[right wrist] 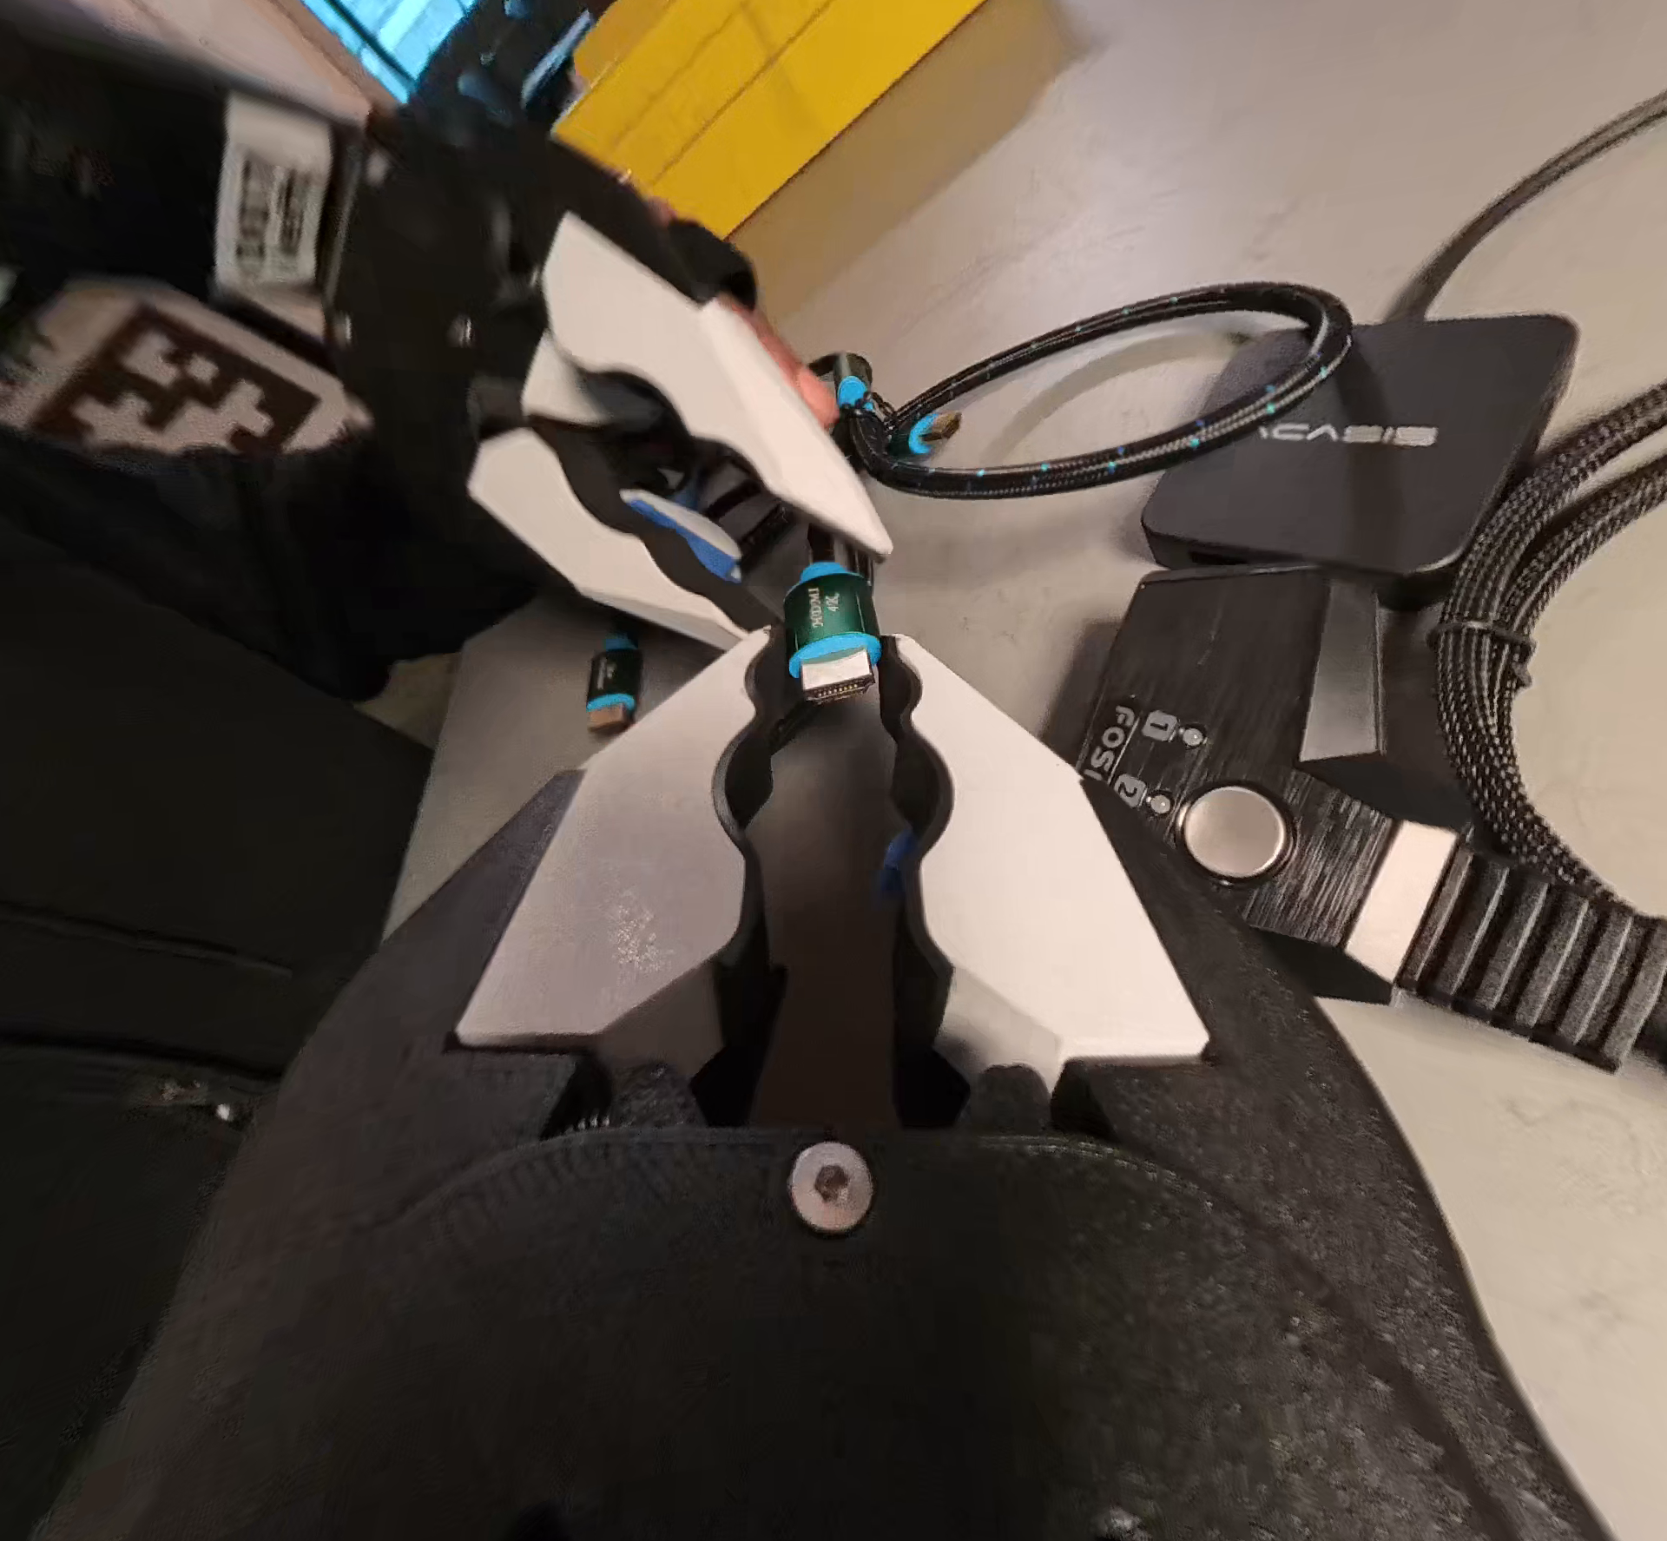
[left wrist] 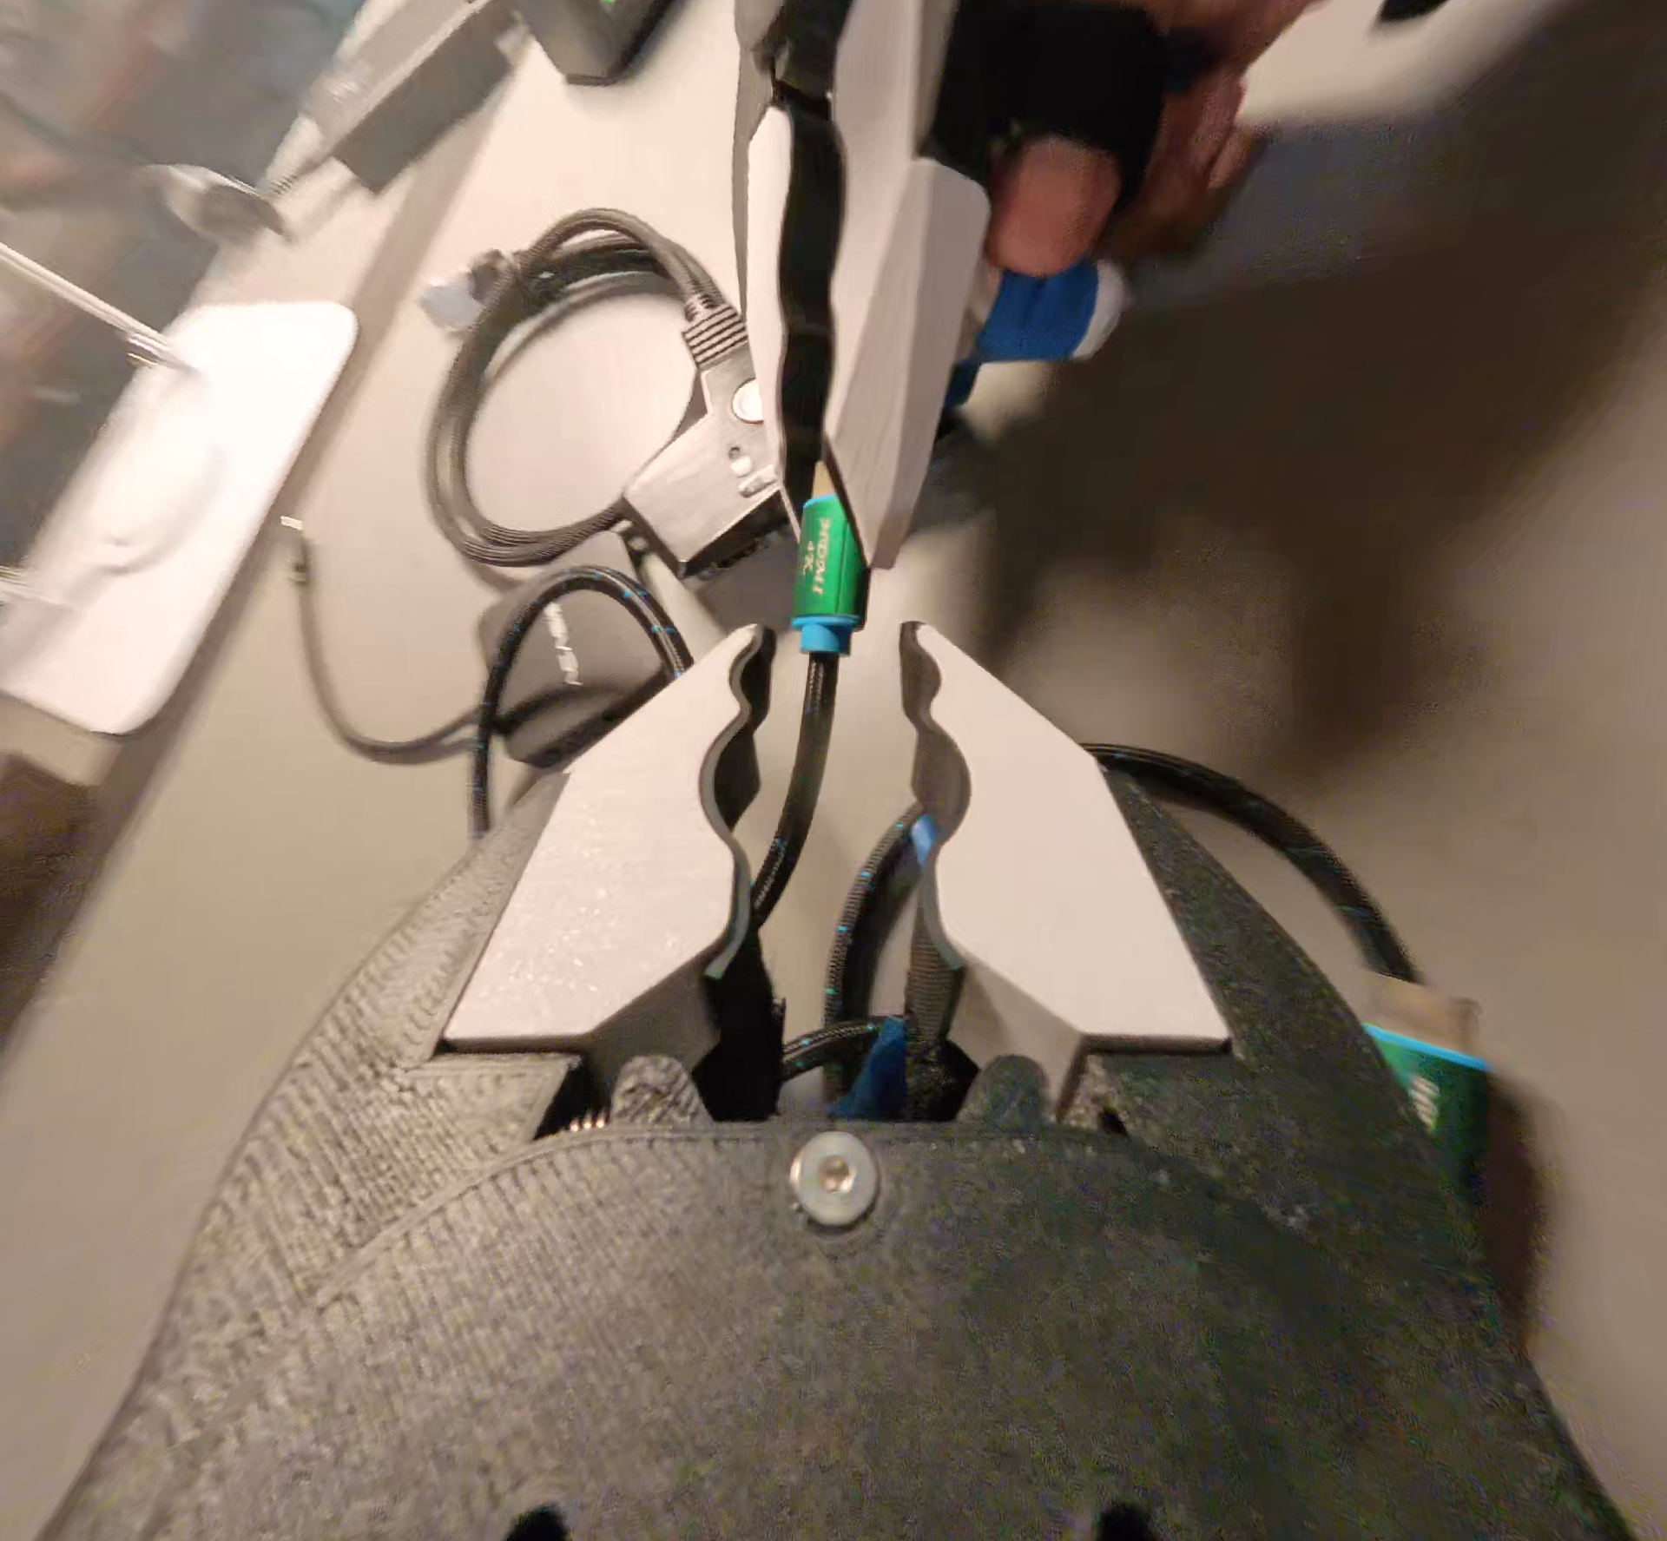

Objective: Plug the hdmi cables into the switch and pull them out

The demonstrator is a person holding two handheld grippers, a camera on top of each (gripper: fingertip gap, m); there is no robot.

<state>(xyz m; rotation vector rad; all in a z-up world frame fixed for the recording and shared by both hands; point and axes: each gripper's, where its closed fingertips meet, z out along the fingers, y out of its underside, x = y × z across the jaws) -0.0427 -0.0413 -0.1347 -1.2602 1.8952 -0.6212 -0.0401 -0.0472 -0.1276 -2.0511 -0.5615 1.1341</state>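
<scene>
Green-shelled, white-lettered HDMI plug (right wrist: 830, 627) between right gripper (right wrist: 834, 668) fingertips

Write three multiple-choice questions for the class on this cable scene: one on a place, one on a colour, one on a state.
1. Where is the black brushed switch with the round silver button?
A. Hanging in the air from a cable
B. On the grey table, right of the right gripper
C. Between the left gripper's fingers

2. What colour is the metal shell of the HDMI plug in the right gripper?
A. Red
B. White
C. Green

3. In what state is the left gripper?
A. Open
B. Shut on the switch
C. Shut on the plug

Answers:
1 B: in the right wrist view it lies flat on the table beside that gripper.
2 C: the shell is green between blue collars.
3 A: its fingers stand apart, and the black braided cable runs between them.
</scene>
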